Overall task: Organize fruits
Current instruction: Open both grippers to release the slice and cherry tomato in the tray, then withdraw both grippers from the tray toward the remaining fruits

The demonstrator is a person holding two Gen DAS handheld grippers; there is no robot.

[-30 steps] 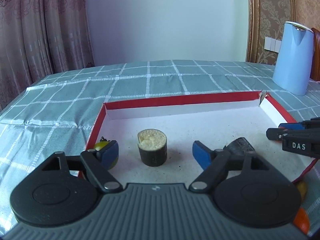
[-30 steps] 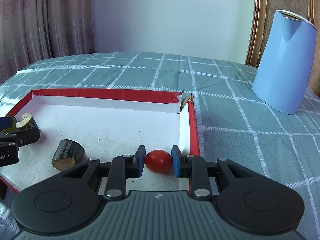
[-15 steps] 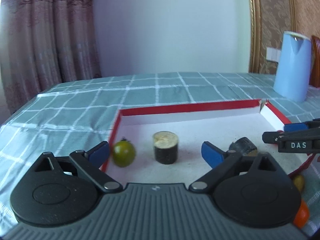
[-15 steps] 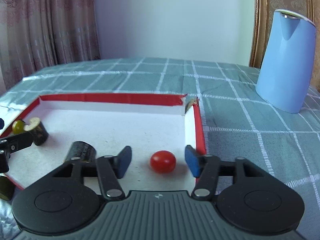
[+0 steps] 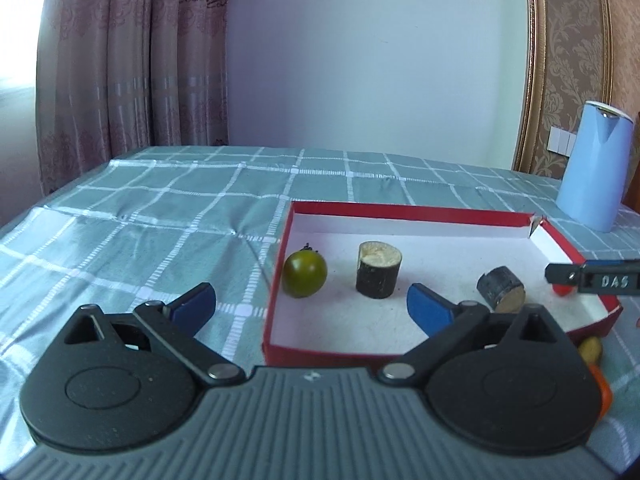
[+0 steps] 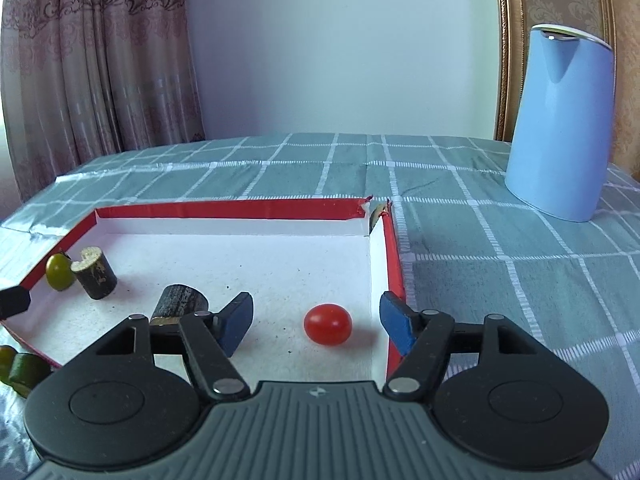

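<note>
A red-rimmed white tray (image 5: pixel 400 211) (image 6: pixel 224 210) lies on the checked tablecloth. In it are a green tomato (image 5: pixel 305 273) (image 6: pixel 59 271), an upright dark sugarcane stub (image 5: pixel 378 269) (image 6: pixel 95 273), a lying stub (image 5: pixel 501 289) (image 6: pixel 178 300) and a red tomato (image 6: pixel 328 324). My left gripper (image 5: pixel 310 308) is open and empty, above the tray's near left corner. My right gripper (image 6: pixel 316 324) is open and empty, its fingers either side of the red tomato, apart from it. It shows at the right edge of the left wrist view (image 5: pixel 592 278).
A light blue kettle (image 5: pixel 595 166) (image 6: pixel 560 120) stands beyond the tray's far right corner. Several loose fruits lie outside the tray's near edge: yellow and orange ones (image 5: pixel 591 350), green ones (image 6: pixel 20 368). Curtains hang at the left behind the table.
My right gripper opened and let go of the red tomato, which now lies in the tray. Both grippers pulled back and up. The left one left the green tomato in the tray.
</note>
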